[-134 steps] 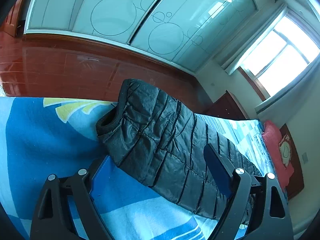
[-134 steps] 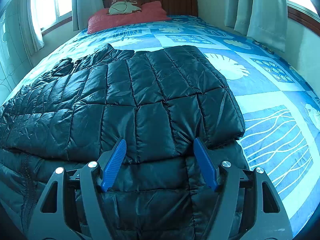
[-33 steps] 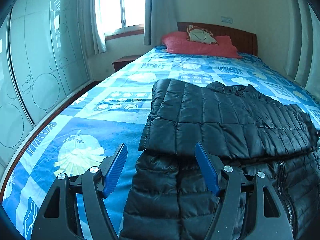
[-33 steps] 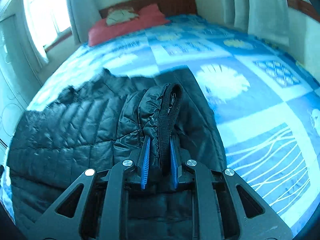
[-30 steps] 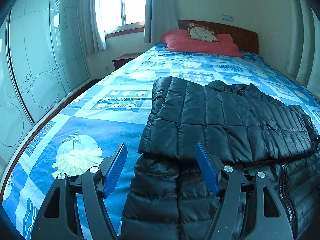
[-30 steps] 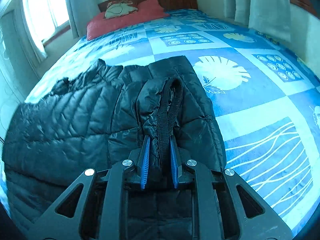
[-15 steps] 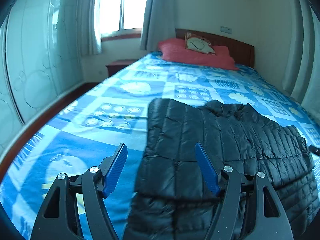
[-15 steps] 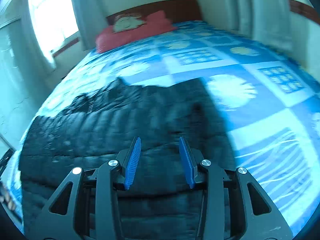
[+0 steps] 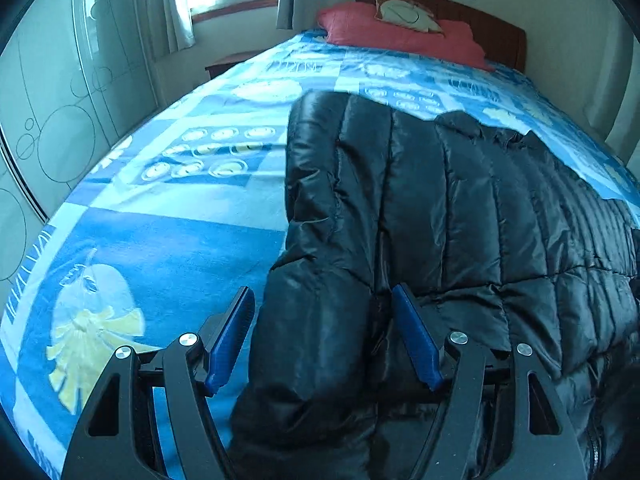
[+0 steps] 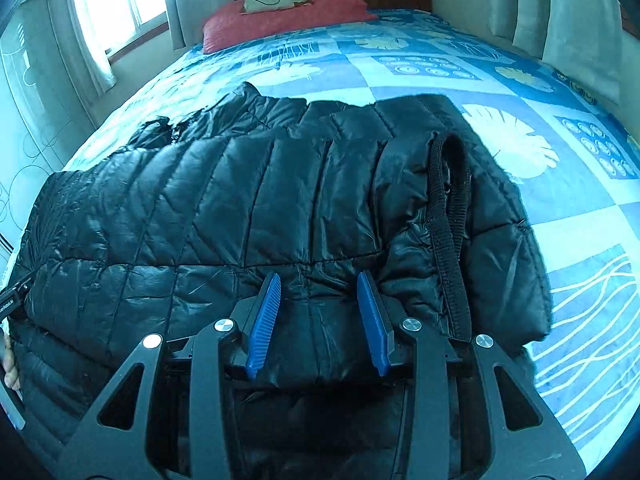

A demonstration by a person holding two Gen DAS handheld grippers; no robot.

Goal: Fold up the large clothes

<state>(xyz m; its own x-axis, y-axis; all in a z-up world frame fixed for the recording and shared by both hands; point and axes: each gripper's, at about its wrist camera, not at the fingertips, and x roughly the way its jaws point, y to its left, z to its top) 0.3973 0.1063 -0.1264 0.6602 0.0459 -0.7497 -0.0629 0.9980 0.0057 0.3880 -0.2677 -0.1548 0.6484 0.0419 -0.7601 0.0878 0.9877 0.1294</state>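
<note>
A black quilted puffer jacket point(image 9: 440, 208) lies spread across the blue patterned bed, both sleeves folded in over the body. My left gripper point(image 9: 324, 336) is open and low over the jacket's left edge, which bulges up between its blue pads without being pinched. In the right wrist view the jacket point(image 10: 240, 200) fills the middle, and the ribbed sleeve cuff point(image 10: 448, 216) lies loose on its right side. My right gripper point(image 10: 320, 320) is open just above the jacket's near fold, holding nothing.
The bedspread point(image 9: 160, 240) runs back to red pillows point(image 9: 400, 36) and a wooden headboard. A glass-fronted wardrobe point(image 9: 60, 120) and a nightstand point(image 9: 228, 62) stand to the left. Curtains point(image 10: 568, 12) hang on the right. A hand point(image 10: 8, 364) shows at the left edge.
My right gripper has opened and let go of the sleeve cuff, which now lies on the jacket. My left gripper has moved forward and down over the jacket's left edge.
</note>
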